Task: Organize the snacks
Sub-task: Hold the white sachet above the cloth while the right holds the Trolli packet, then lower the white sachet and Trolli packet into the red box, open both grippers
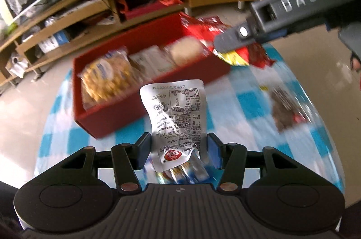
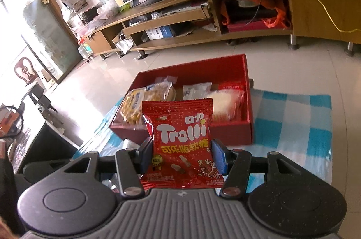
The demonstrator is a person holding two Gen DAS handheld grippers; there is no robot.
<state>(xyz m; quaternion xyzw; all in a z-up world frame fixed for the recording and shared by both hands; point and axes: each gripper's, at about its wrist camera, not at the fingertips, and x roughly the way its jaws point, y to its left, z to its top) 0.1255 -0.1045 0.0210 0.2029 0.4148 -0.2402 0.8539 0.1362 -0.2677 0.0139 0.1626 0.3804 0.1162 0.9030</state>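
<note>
My left gripper (image 1: 179,149) is shut on a silver foil snack packet (image 1: 173,112) and holds it upright above the checked cloth, in front of the red box (image 1: 108,120). My right gripper (image 2: 182,154) is shut on a red Trolli gummy bag (image 2: 180,139), held in front of the red box (image 2: 230,133). In the left wrist view the right gripper (image 1: 227,41) shows at the upper right over the box's right end, with the red bag (image 1: 259,54) in it. The box holds a yellow biscuit pack (image 2: 133,108), white packets (image 2: 195,91) and a pale bun pack (image 2: 225,104).
A blue-and-white checked cloth (image 2: 293,126) covers the table. A brown snack packet (image 1: 284,108) lies on the cloth to the right of the box. A wooden TV stand (image 2: 248,35) with clutter stands behind across tiled floor.
</note>
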